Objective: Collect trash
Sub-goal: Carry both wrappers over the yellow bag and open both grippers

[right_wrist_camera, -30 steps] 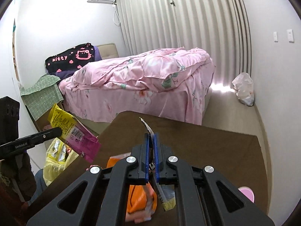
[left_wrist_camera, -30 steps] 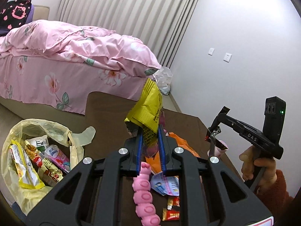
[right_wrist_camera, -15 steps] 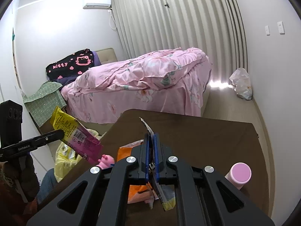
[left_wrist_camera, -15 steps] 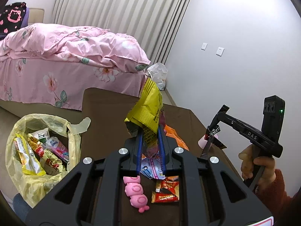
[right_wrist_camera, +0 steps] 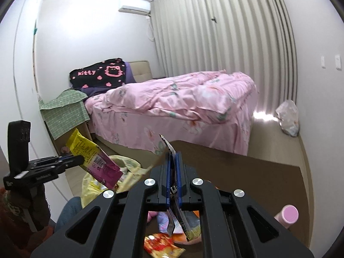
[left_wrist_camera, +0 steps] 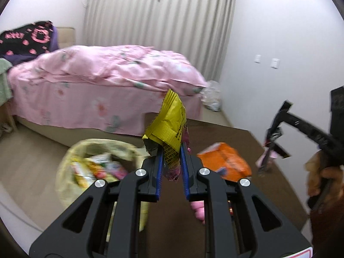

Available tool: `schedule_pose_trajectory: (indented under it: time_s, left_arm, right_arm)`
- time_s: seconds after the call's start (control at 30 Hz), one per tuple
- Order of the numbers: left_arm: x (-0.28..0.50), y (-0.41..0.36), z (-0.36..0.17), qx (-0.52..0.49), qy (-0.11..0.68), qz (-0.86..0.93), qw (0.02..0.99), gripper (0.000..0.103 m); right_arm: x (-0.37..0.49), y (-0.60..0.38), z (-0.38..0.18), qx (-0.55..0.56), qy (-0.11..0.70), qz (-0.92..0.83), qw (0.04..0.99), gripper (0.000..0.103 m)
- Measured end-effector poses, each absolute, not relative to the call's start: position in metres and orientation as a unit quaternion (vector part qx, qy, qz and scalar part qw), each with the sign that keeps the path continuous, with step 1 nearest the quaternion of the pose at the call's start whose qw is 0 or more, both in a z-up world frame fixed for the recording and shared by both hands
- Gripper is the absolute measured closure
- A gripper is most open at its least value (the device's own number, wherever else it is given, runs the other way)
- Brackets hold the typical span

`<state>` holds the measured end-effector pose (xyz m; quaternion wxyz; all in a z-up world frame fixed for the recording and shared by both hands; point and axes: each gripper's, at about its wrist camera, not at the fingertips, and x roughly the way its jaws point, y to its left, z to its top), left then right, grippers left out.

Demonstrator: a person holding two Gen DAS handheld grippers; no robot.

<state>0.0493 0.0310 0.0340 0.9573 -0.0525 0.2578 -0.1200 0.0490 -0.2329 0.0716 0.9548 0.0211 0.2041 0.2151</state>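
My left gripper [left_wrist_camera: 170, 150] is shut on a yellow and pink snack wrapper [left_wrist_camera: 169, 124], held up above the near left edge of the brown table [left_wrist_camera: 225, 137]. The same wrapper [right_wrist_camera: 90, 157] shows at the left of the right wrist view, over the yellow trash bag [right_wrist_camera: 126, 169]. That bag [left_wrist_camera: 71, 172] sits on the floor left of the table with several wrappers inside. My right gripper [right_wrist_camera: 172, 157] is shut on a thin dark foil wrapper [right_wrist_camera: 166, 145] that hangs below the jaws. In the left wrist view the right gripper [left_wrist_camera: 272, 135] is at far right, held by a hand [left_wrist_camera: 322, 176].
On the table lie an orange packet [left_wrist_camera: 225, 163], a pink toy [left_wrist_camera: 198, 208], a red wrapper [right_wrist_camera: 161, 245] and a pink-capped bottle [right_wrist_camera: 289, 214]. A bed with pink bedding [right_wrist_camera: 182, 101] stands beyond. A clear plastic bag [right_wrist_camera: 289, 118] lies on the floor by the curtain.
Both grippers have risen and swung left, each still holding its wrapper. The trash bag now lies nearer the middle of the left wrist view, just left of the yellow wrapper.
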Motion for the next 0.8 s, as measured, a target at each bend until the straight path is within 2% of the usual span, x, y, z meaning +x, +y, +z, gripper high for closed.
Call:
schedule_pose_trajectory:
  time_s: [0.4, 0.8]
  left_arm:
    - [0.034, 0.098, 0.040, -0.072, 0.238, -0.054, 0.967, 0.089]
    - [0.035, 0.136, 0.029, -0.098, 0.238, -0.022, 0.966, 0.089]
  right_arm:
    - [0.055, -0.145, 0.088, -0.028, 0.205, 0.273, 0.940, 0.097]
    - [0.069, -0.104, 0.080, -0.046, 0.219, 0.302, 0.927, 0.097]
